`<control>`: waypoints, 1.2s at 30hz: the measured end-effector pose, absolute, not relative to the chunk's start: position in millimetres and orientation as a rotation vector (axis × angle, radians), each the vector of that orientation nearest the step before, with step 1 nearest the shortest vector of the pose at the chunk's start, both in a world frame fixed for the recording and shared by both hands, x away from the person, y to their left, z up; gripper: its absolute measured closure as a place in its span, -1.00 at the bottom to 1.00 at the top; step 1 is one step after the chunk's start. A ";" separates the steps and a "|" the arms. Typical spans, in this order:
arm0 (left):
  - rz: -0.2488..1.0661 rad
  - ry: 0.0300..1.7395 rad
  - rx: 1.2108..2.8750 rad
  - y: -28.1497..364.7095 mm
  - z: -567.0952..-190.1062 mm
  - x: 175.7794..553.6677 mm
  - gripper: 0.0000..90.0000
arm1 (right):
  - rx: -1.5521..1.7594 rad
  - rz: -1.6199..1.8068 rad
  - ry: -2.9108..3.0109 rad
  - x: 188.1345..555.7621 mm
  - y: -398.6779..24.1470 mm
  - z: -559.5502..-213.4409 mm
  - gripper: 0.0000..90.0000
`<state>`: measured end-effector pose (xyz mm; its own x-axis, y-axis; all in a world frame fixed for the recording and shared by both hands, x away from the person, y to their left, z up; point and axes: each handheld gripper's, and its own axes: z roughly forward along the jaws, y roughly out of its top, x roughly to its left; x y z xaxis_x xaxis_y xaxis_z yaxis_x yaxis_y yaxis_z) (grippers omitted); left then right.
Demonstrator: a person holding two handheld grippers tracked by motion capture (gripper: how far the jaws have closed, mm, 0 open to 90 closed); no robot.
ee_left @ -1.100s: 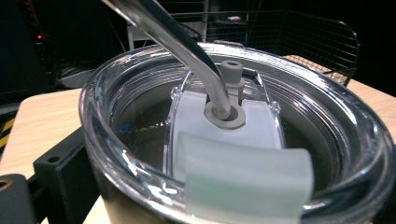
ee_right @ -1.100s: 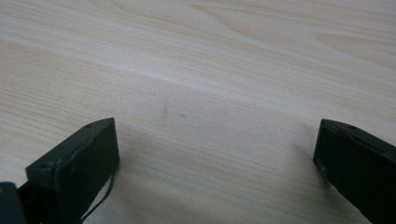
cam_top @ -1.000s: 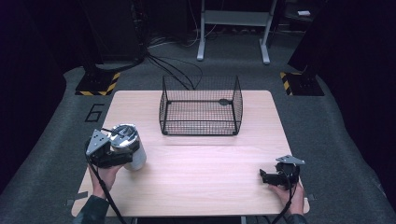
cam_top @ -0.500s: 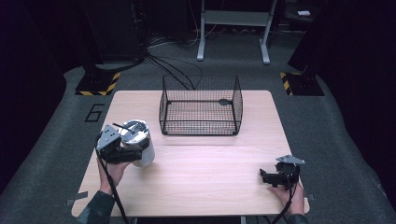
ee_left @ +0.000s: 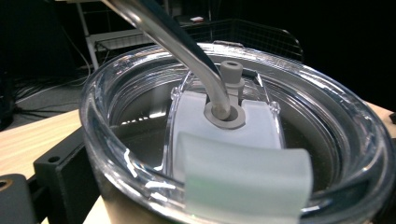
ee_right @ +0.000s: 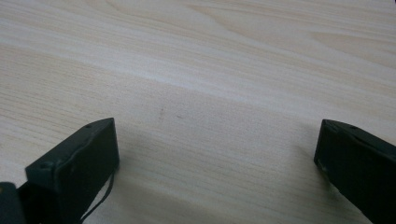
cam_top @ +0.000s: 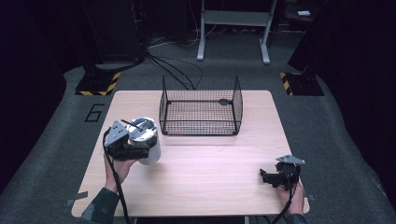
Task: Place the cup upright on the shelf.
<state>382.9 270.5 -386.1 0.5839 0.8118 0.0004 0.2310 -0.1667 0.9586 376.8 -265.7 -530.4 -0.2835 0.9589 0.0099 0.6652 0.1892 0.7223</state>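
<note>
My left gripper (cam_top: 136,148) is shut on a white tumbler (cam_top: 152,151) with a clear lid (ee_left: 140,102) and a bent straw (ee_left: 187,51), over the table's left side. The tumbler leans, its lid facing up and toward me. One black finger (ee_left: 60,172) presses against its side in the left gripper view. A black wire basket (cam_top: 198,127) stands at the table's far middle, to the right of and beyond the tumbler. Near the front right corner my right gripper (cam_top: 266,177) rests low on the wood, open, with bare table (ee_right: 210,70) between its fingers (ee_right: 74,163).
The light wooden table (cam_top: 210,163) has bare room between the two grippers and in front of the basket. The basket's rim (ee_left: 252,35) rises behind the tumbler lid. Cables and a metal stand (cam_top: 233,28) sit on the dark floor beyond the table.
My left gripper has carried the tumbler to the right, closer to the basket's near left corner. The right gripper has stayed where it was.
</note>
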 end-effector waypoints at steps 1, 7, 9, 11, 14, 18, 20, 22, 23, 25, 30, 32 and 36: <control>0.649 0.862 1.708 268.4 -384.6 383.8 -0.94 | 1.518 0.872 2.022 376.7 -265.6 -530.4 -1.00; 0.636 0.834 1.713 258.0 -379.4 389.2 -0.94 | 1.518 0.872 2.022 376.8 -265.6 -530.4 -1.00; 0.632 0.826 1.719 255.0 -378.3 391.0 -0.94 | 1.518 0.872 2.022 376.7 -265.6 -530.4 -1.00; 0.622 0.817 1.728 252.3 -377.1 392.7 -0.94 | 1.518 0.872 2.021 376.7 -265.6 -530.4 -1.00; 0.614 0.809 1.732 247.5 -376.5 394.7 -0.94 | 1.518 0.872 2.022 376.7 -265.7 -530.4 -1.00; 0.603 0.803 1.738 243.0 -375.4 397.6 -0.94 | 1.518 0.872 2.022 376.7 -265.6 -530.4 -1.00; 0.598 0.799 1.740 240.8 -374.7 398.9 -0.94 | 1.518 0.872 2.022 376.7 -265.6 -530.4 -1.00; 0.592 0.791 1.743 238.7 -373.9 400.3 -0.94 | 1.518 0.872 2.022 376.7 -265.6 -530.4 -1.00; 0.591 0.791 1.744 237.4 -373.0 401.0 -0.94 | 1.518 0.872 2.021 376.7 -265.6 -530.4 -1.00; 0.580 0.787 1.746 235.5 -371.8 401.7 -0.94 | 1.518 0.872 2.022 376.7 -265.6 -530.4 -1.00; 0.573 0.771 1.751 228.6 -368.7 405.0 -0.94 | 1.519 0.872 2.022 376.7 -265.6 -530.4 -1.00; 0.573 0.765 1.752 225.4 -367.6 406.7 -0.94 | 1.519 0.873 2.022 376.7 -265.6 -530.4 -1.00; 0.563 0.750 1.764 220.0 -364.1 409.4 -0.94 | 1.516 0.872 2.023 376.7 -265.6 -530.4 -1.00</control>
<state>409.4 220.0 -364.1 0.6885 0.7252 0.0100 0.2121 -0.2146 0.9534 376.7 -265.6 -530.4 -0.2841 0.9588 0.0089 0.6650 0.1903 0.7222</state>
